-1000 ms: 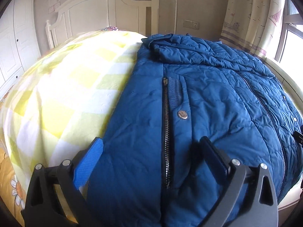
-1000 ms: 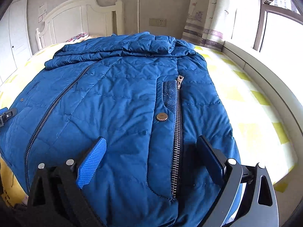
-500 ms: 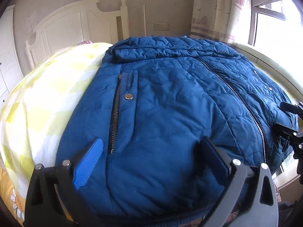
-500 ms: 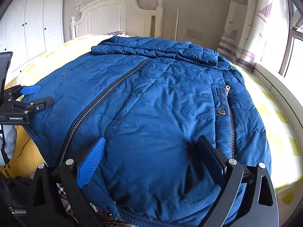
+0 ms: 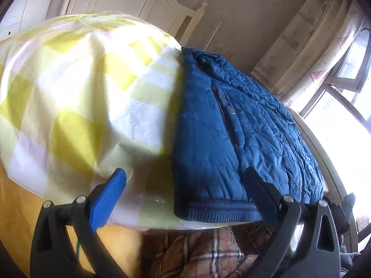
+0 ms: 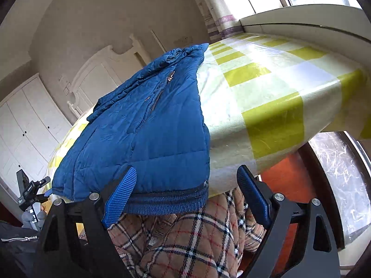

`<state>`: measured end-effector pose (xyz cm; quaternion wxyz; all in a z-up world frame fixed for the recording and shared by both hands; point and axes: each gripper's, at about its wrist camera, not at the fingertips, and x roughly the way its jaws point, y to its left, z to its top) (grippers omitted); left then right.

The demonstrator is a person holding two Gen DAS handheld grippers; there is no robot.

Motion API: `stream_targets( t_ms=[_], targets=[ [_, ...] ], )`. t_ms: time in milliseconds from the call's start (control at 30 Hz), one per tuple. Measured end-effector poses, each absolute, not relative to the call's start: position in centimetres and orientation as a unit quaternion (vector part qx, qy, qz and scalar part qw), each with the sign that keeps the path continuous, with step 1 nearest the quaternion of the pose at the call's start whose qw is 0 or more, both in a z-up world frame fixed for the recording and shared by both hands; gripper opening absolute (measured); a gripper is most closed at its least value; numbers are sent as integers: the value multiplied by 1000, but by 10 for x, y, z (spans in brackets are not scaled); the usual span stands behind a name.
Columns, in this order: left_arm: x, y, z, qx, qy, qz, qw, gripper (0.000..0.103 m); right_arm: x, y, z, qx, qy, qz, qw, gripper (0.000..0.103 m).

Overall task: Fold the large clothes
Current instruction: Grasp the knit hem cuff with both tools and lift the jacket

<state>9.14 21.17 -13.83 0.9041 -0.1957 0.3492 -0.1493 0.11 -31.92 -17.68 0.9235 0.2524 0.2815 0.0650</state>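
Blue quilted jacket (image 5: 231, 143) lying flat on the bed (image 5: 76, 97), front side up, ribbed knit hem (image 5: 215, 213) along the near edge and hanging slightly over it. Spread out over a yellow-and-white checked bedsheet (image 6: 273, 92), collar toward the white headboard (image 5: 129, 0) at the far edge. Zipped chest pocket with a metal snap (image 5: 231, 112) visible on the panel nearest the left-wrist view. Left gripper (image 5: 185, 194) low at the near edge, jaws spread wide, straddling the jacket's left hem corner without touching cloth as far as can be told. Right gripper (image 6: 185, 190) likewise spread wide at the near edge, framing the right hem corner (image 6: 199, 199), nothing pinched. Plaid brown garment (image 6: 185, 243) below the near edge, under both tools. Patterned curtain (image 5: 308, 46) and bright window (image 5: 343, 115) off the bed's right side; white wardrobe doors (image 6: 20, 125) off its left side.
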Motion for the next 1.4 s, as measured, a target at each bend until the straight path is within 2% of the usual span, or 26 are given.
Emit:
stream_targets(
  t_ms=[67,133,200,333,533,567,633,667,733,833,900,1133,1267,1333,1367,1400],
  targets=[
    [95,210,-141,-217,353,-173,893,100,9,-317,-184,260,270,93,922,86],
    [98,210,-145,-231,360,-179,886,100,17,-315,-188,275,263,125,916,72],
    [99,210,-150,-240,365,-186,880,100,17,-314,-187,282,258,136,914,68],
    [104,216,-161,-271,371,-210,863,100,-3,-325,-192,323,227,180,901,49],
    [115,220,-173,-336,361,-243,835,98,-6,-329,-202,358,224,195,885,49],
    [117,218,-173,-345,359,-253,829,96,-3,-328,-204,361,229,194,883,49],
    [121,212,-172,-357,362,-275,816,68,5,-327,-208,366,236,192,880,50],
    [121,209,-171,-353,365,-269,819,66,7,-326,-210,368,237,192,878,50],
    [119,207,-172,-338,368,-259,827,49,8,-325,-212,376,235,198,874,50],
    [116,214,-176,-351,369,-261,820,38,-4,-321,-207,361,222,214,880,39],
    [111,214,-171,-336,365,-256,830,36,-11,-320,-204,365,211,229,878,37],
    [91,202,-132,-289,328,-244,866,34,-8,-313,-189,357,215,231,879,39],
    [86,199,-111,-270,306,-256,876,36,-17,-315,-174,357,175,246,884,39],
    [96,198,-115,-273,317,-252,873,53,-18,-317,-166,355,162,240,889,39],
    [102,197,-119,-277,323,-247,870,57,-15,-316,-163,346,170,225,895,40],
    [106,196,-125,-282,330,-242,868,67,-11,-314,-162,338,183,211,899,42]
  ],
)
